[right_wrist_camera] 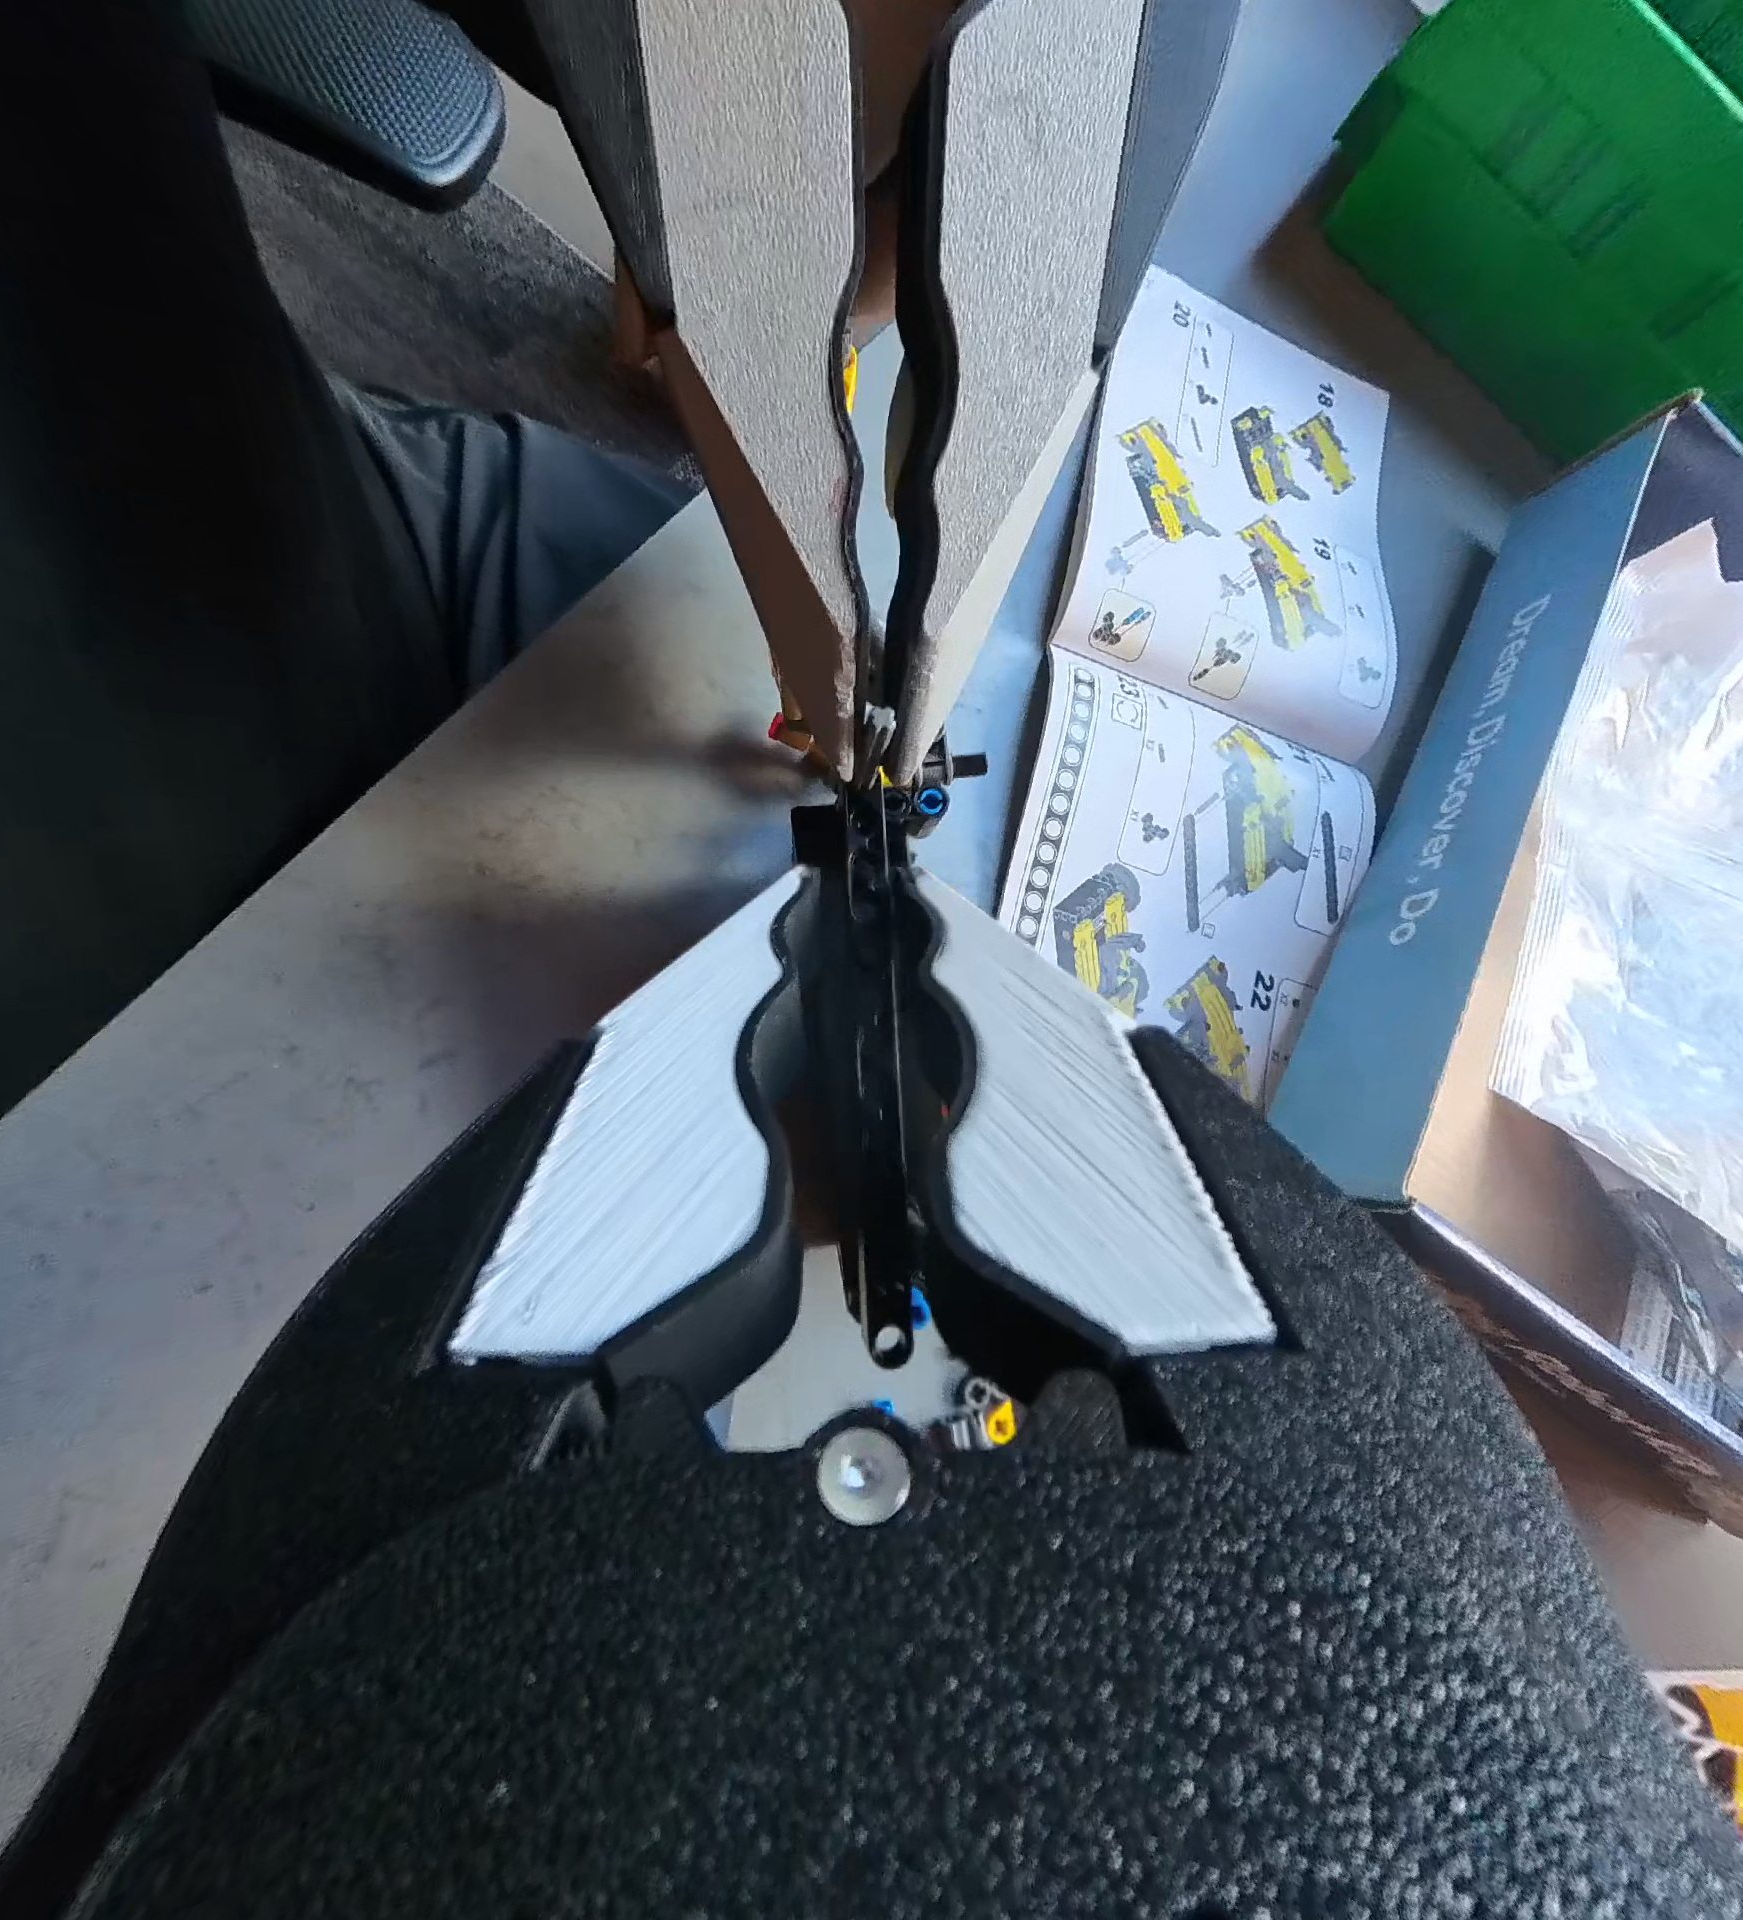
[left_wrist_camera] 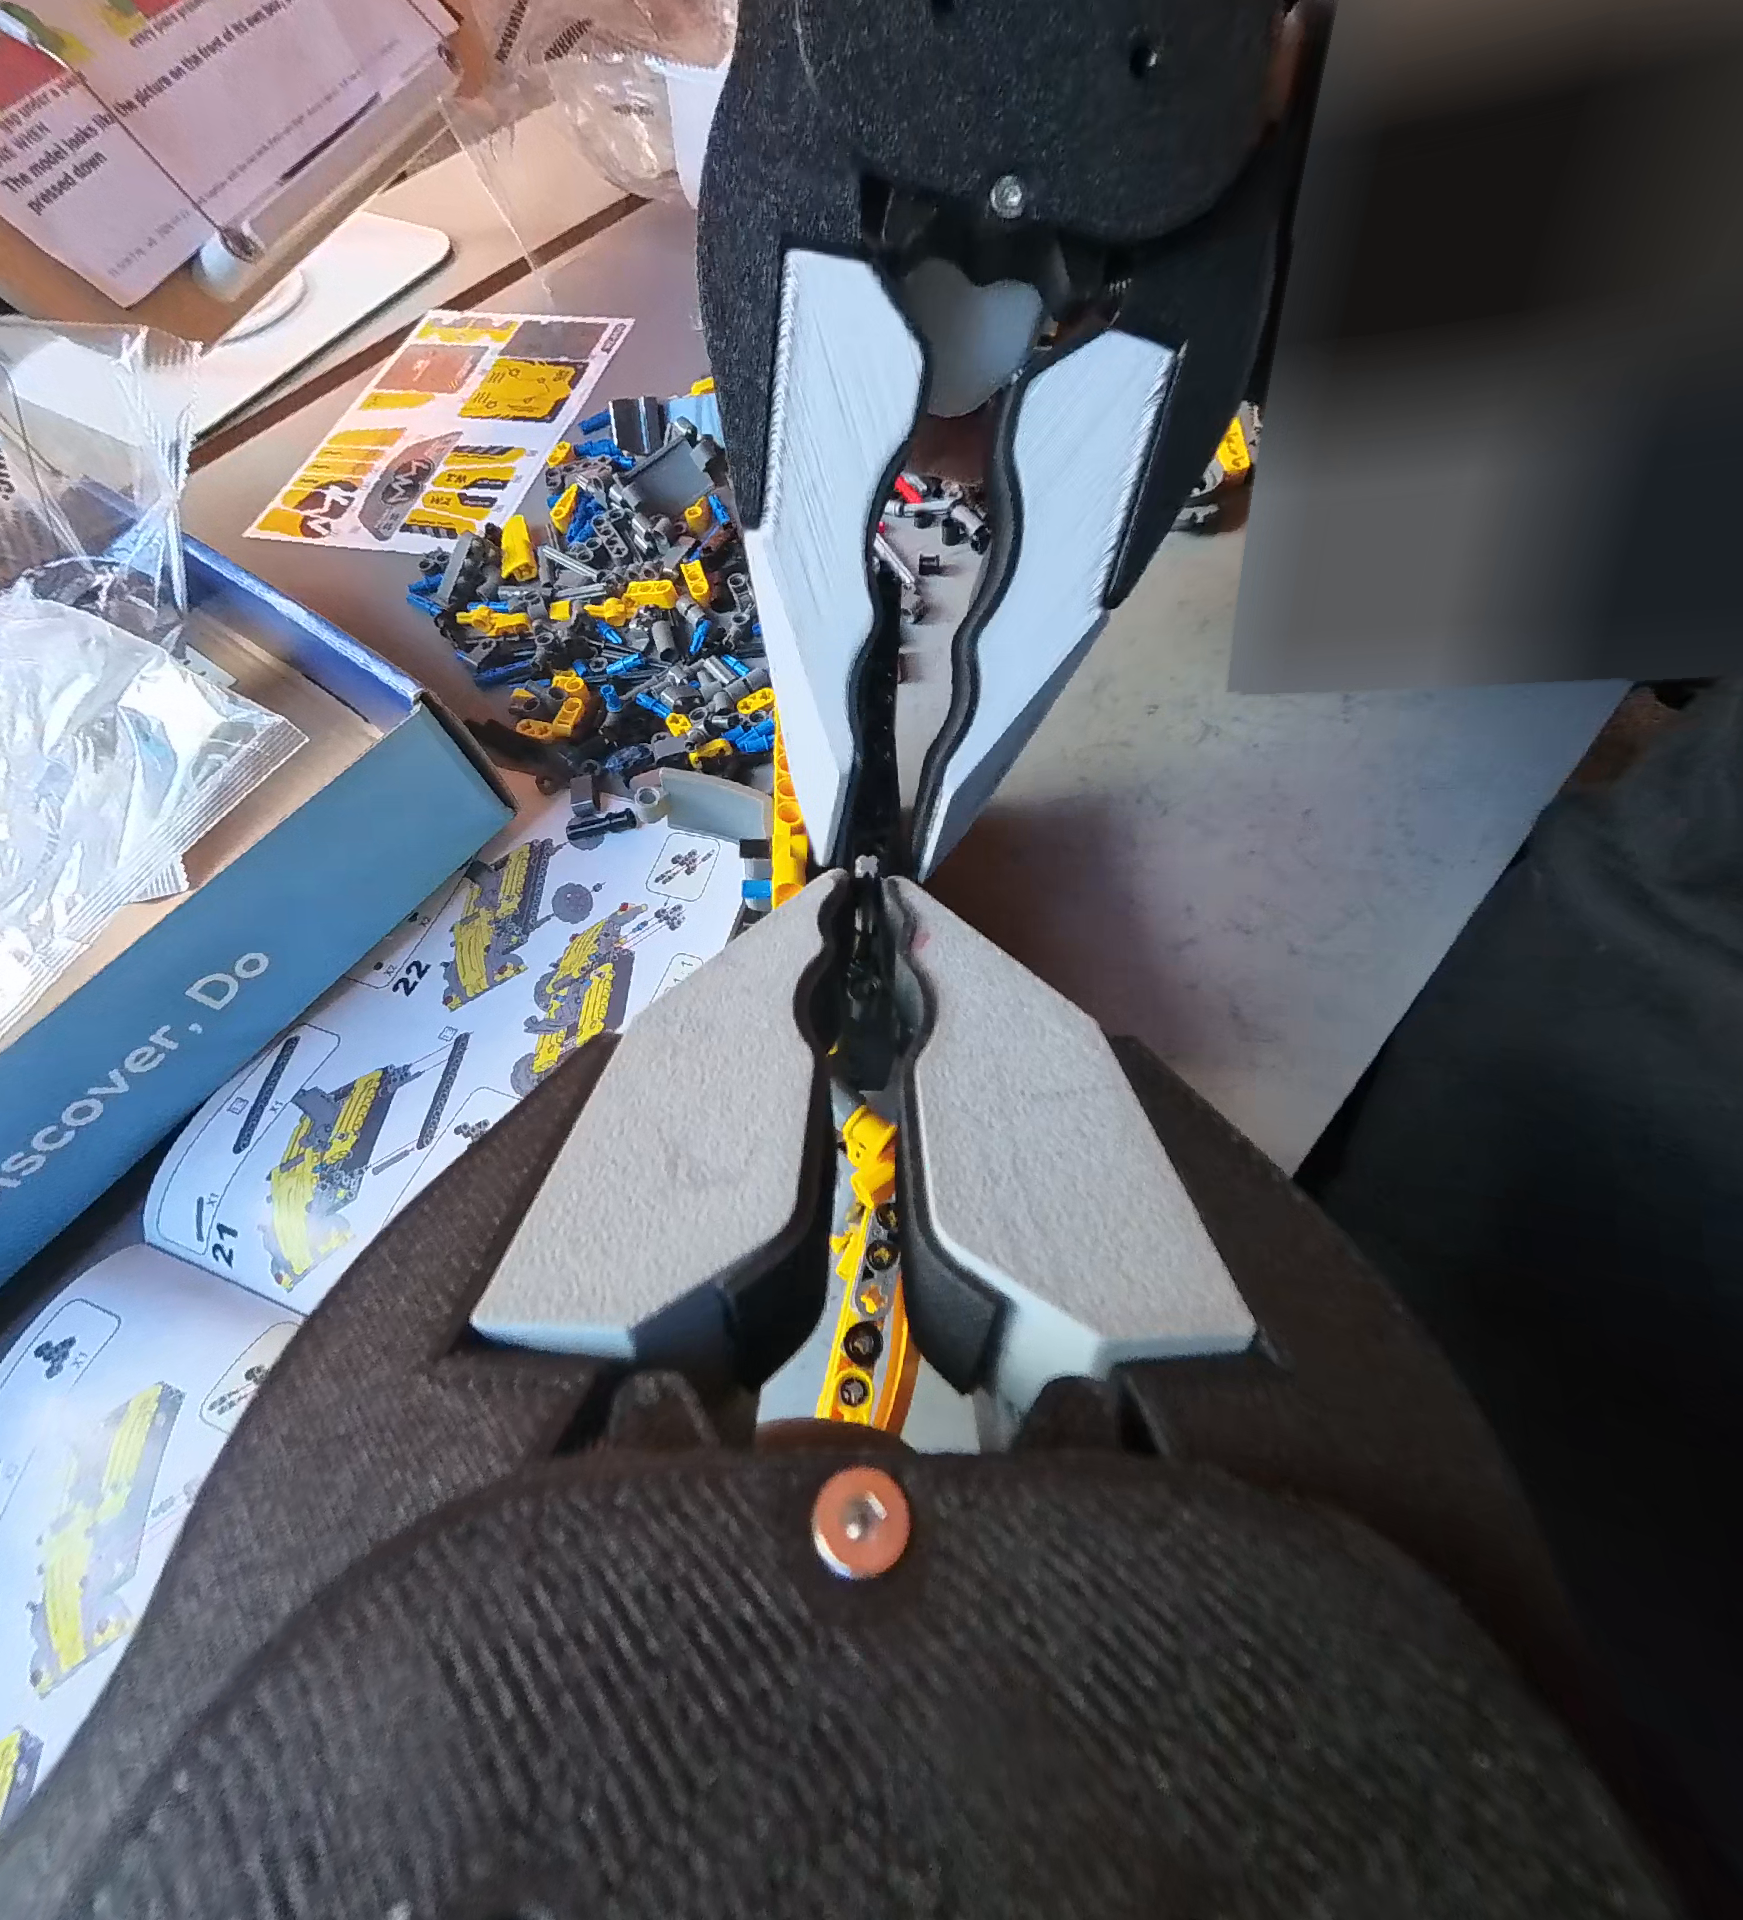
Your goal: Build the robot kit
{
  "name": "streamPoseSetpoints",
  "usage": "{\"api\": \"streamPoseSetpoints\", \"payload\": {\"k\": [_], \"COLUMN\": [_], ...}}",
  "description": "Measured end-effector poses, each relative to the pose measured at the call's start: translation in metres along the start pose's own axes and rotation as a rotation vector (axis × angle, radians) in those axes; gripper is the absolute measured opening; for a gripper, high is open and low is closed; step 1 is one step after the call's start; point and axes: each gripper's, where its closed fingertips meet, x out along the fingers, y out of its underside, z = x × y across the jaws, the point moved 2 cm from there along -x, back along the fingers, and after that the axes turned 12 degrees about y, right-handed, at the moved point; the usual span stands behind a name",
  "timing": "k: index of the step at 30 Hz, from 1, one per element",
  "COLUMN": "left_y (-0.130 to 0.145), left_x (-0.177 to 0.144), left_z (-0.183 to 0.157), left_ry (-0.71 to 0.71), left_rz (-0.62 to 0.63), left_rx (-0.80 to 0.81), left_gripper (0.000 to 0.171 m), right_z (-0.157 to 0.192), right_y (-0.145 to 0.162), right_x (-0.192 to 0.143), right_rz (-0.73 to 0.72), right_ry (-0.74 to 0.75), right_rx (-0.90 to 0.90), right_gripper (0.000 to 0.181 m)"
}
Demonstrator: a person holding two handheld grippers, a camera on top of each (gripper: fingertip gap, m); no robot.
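My left gripper [left_wrist_camera: 862, 888], with grey fingers, is shut on a small black piece [left_wrist_camera: 862, 997]. A yellow and grey beam assembly [left_wrist_camera: 859, 1340] shows in the gap below it. My right gripper [right_wrist_camera: 862, 883], with white fingers, is shut on a long black beam [right_wrist_camera: 877, 1091] that carries blue pins. The two grippers meet tip to tip above the table edge. The right gripper [left_wrist_camera: 882, 852] comes in from the top of the left wrist view, and the left gripper [right_wrist_camera: 872, 764] from the top of the right wrist view. I cannot tell whether the black piece and the beam are joined.
A pile of loose small parts [left_wrist_camera: 618, 603] and a sticker sheet [left_wrist_camera: 441, 426] lie on the grey table [left_wrist_camera: 1210, 831]. An open instruction booklet [right_wrist_camera: 1231, 665] lies beside a blue box [right_wrist_camera: 1469, 831] holding plastic bags [right_wrist_camera: 1698, 831]. A green box [right_wrist_camera: 1625, 208] stands behind. A person's dark clothing [right_wrist_camera: 171, 520] is at the table edge.
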Motion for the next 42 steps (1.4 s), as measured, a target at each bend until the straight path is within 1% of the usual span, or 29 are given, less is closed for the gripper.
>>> {"api": "streamPoseSetpoints", "payload": {"k": [3, 4, 10, 15, 21, 28, 35, 42], "left_y": [0.000, 0.000, 0.001, 0.001, 0.002, 0.002, 0.001, 0.000], "left_x": [0.000, 0.000, -0.001, 0.000, -0.002, -0.005, -0.005, -0.004], "left_z": [0.000, 0.000, 0.001, 0.003, 0.011, 0.020, 0.023, 0.019], "left_ry": [-0.001, -0.001, 0.009, 0.041, 0.065, 0.076, 0.073, 0.057], "left_rz": [-0.001, -0.002, -0.012, -0.045, -0.060, -0.088, -0.105, -0.082], "left_rx": [0.001, 0.002, -0.009, -0.061, -0.137, -0.210, -0.231, -0.193], "left_gripper": [0.001, 0.000, 0.001, 0.000, 0.000, 0.000, 0.001, 0.001], "right_z": [0.001, 0.000, 0.000, -0.003, -0.009, -0.018, -0.021, -0.017], "right_y": [-0.009, -0.009, -0.007, -0.006, -0.005, -0.005, -0.006, -0.005], "right_x": [-0.001, 0.001, 0.002, 0.002, 0.006, 0.008, 0.008, 0.006], "right_rz": [-0.040, -0.036, -0.029, -0.052, -0.086, -0.056, -0.054, -0.069], "right_ry": [-0.006, 0.001, 0.002, -0.018, -0.084, -0.103, -0.105, -0.093], "right_rx": [0.015, 0.013, 0.016, 0.031, 0.105, 0.087, 0.085, 0.036], "right_gripper": [0.012, 0.008, 0.007, 0.008, 0.007, 0.007, 0.007, 0.007]}}
